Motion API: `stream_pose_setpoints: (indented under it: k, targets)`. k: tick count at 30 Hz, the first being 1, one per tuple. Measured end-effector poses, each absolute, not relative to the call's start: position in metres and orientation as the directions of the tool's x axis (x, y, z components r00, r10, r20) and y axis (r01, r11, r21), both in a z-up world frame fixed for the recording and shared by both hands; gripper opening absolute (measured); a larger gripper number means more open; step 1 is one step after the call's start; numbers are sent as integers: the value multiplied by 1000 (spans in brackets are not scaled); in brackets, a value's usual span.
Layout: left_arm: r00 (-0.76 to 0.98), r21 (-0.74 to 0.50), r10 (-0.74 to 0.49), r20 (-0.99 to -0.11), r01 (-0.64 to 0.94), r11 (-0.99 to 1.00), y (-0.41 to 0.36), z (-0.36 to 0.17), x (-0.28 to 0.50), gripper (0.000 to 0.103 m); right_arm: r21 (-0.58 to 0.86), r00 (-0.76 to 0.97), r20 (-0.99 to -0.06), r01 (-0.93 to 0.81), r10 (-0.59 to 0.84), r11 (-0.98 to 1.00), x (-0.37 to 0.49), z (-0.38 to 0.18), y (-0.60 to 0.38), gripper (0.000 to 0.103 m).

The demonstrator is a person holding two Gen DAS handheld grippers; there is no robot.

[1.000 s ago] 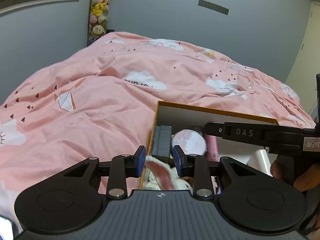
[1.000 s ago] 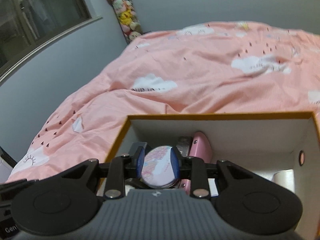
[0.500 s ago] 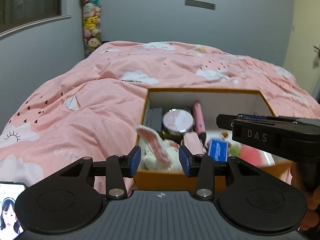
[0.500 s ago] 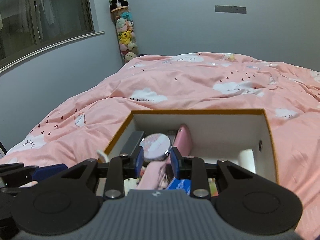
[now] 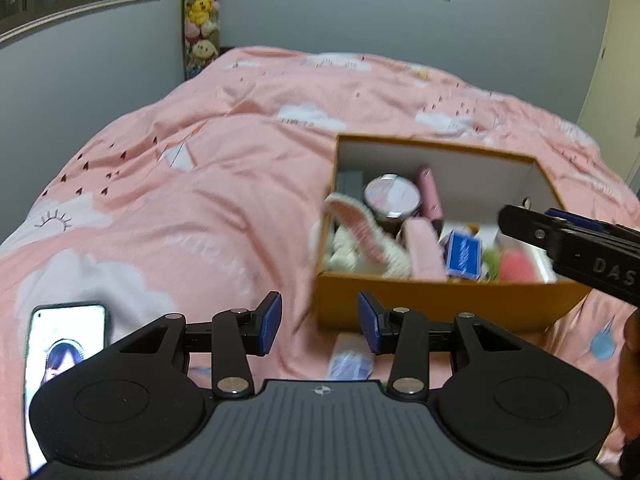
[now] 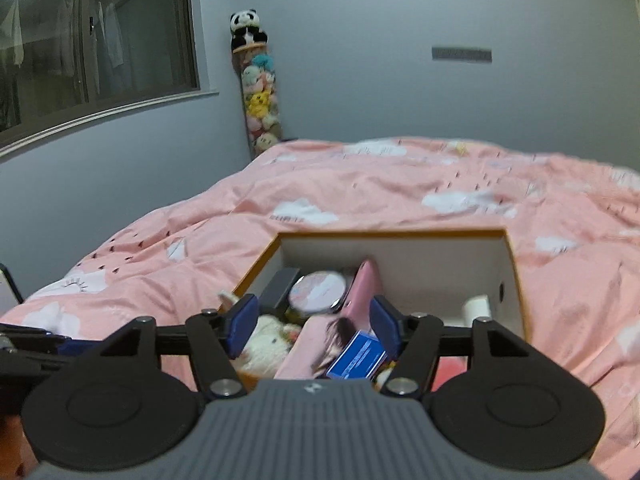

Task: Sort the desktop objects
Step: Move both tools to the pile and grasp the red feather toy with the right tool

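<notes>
An orange cardboard box with white inner walls sits on the pink bedspread. In it lie a round patterned tin, a pink tube, a white plush bunny and a small blue box. My left gripper hangs open over the bedspread just in front of the box, with nothing between its pads. My right gripper hovers over the box's near end. Its jaws are opening and grip nothing; the tin and blue box lie beyond and below them.
A lit phone lies on the bedspread at the lower left. A small blue-and-white packet lies in front of the box under my left gripper. Grey walls, a window and a column of plush toys stand behind the bed.
Both grippers have drawn back from the box and widened. The left let go of the plush bunny, the right let go of the round tin, and both things now lie in the box.
</notes>
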State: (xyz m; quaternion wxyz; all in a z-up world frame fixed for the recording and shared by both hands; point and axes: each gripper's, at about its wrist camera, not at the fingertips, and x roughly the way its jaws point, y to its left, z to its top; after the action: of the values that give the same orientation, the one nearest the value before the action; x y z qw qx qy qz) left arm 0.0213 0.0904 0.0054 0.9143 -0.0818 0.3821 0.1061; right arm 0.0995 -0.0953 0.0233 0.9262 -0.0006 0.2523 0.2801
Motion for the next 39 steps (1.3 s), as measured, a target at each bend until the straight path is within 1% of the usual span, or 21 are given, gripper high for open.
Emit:
stream_pose_setpoints:
  k: [5,7,9,10,13,18,20,23,25,31,33,34,36,39]
  targets:
    - [625,-28,131,-770,-238,971,90,-8,20,49,155,651,-549,-537,524,829,100,8,-93,63]
    - [588,1,133,-798,-218,976,85,-16,22,49,145,601,-598,-570,531,809,101,0,-87,60]
    - [551,26,133,-824,-197,980,79,-26,24,49,128,545,-651,-606,528,785,99,-10,-78,52]
    - [538,31,132,-833,-192,981,77,-30,23,49,128,514,-672,-628,533,768,98,-14,-75,51]
    - [501,41,114,-858,-154,987,70,-40,22,49,134,371,-742,-734,558,666,94,-29,-60,50]
    - [479,53,124,-869,-160,986,71,-44,21,48,68,218,-814,-885,538,461,86,-46,-41,49]
    - [466,57,130,-875,-169,984,73,-45,22,48,-6,215,-826,-928,520,373,77,-53,-33,48]
    - [457,62,139,-878,-179,982,76,-45,22,48,-160,230,-840,-970,491,182,57,-66,-22,46]
    - [455,62,139,-880,-180,982,77,-46,22,48,-211,229,-842,-973,488,93,49,-72,-18,46]
    - [430,68,141,-892,-180,981,81,-49,24,48,-208,150,-847,-976,510,-59,40,-83,-3,44]
    - [422,70,143,-895,-182,981,83,-50,25,48,-221,140,-846,-970,514,-101,36,-86,0,37]
    - [419,71,145,-896,-185,980,84,-50,24,48,-229,136,-845,-966,517,-119,34,-87,3,37]
    - [418,70,147,-897,-194,978,86,-50,24,48,-248,136,-841,-957,523,-151,30,-89,7,31]
    - [423,60,148,-894,-213,975,92,-48,24,48,-264,142,-835,-951,531,-161,29,-93,13,29]
